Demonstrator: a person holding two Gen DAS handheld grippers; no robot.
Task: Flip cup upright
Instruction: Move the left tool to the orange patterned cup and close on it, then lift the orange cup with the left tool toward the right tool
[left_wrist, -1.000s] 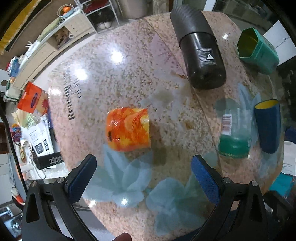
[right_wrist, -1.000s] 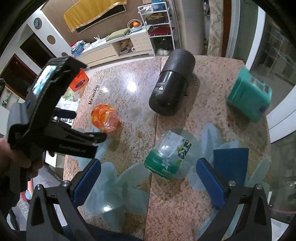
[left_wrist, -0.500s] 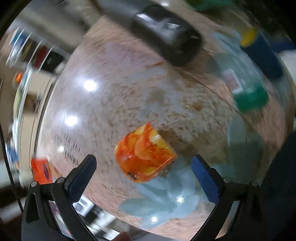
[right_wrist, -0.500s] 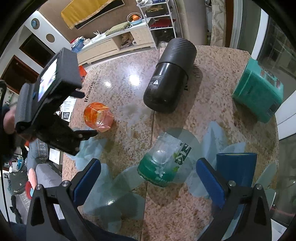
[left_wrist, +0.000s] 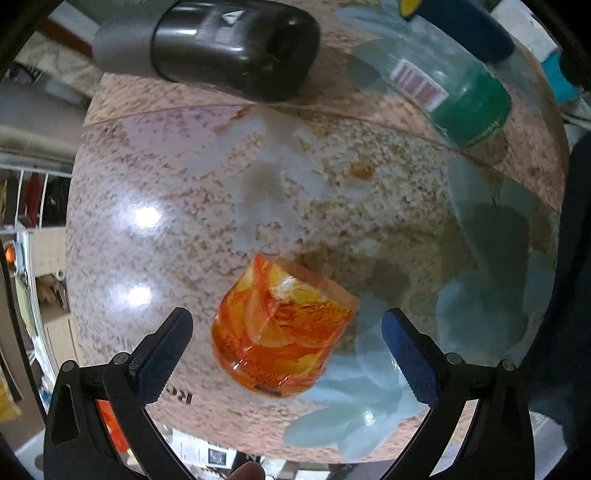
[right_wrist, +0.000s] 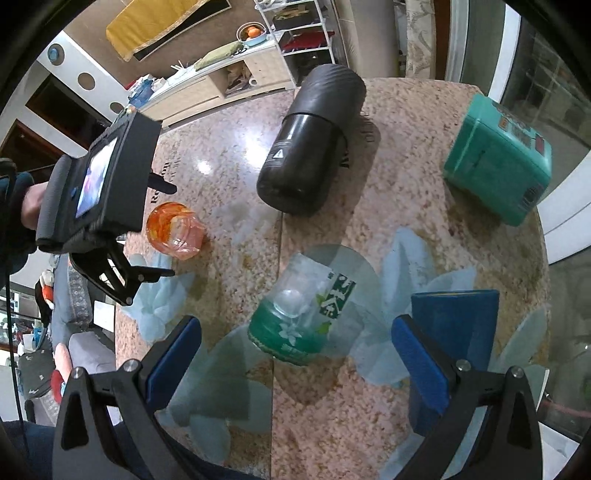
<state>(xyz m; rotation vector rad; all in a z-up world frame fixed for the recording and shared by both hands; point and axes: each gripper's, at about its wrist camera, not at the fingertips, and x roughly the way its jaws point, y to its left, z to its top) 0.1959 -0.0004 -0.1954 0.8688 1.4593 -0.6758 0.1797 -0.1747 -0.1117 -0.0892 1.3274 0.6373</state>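
Observation:
An orange translucent cup (left_wrist: 282, 326) with citrus-slice print lies on its side on the speckled stone table (left_wrist: 166, 184). My left gripper (left_wrist: 288, 350) is open, its blue pads either side of the cup and not touching it. In the right wrist view the cup (right_wrist: 173, 230) lies at the table's left edge, with the left gripper (right_wrist: 153, 236) around it. My right gripper (right_wrist: 295, 362) is open and empty above a green-and-clear cup (right_wrist: 303, 310) lying on its side.
A black cylinder (right_wrist: 310, 144) lies at the table's far middle. A teal box-shaped container (right_wrist: 498, 158) lies at the far right. A dark blue cup (right_wrist: 454, 332) sits by my right finger. Pale blue flower shapes mark the tabletop. The table edge is near the orange cup.
My left gripper has swung round and moved closer, so the orange cup now sits between its open fingers. My right gripper has barely shifted.

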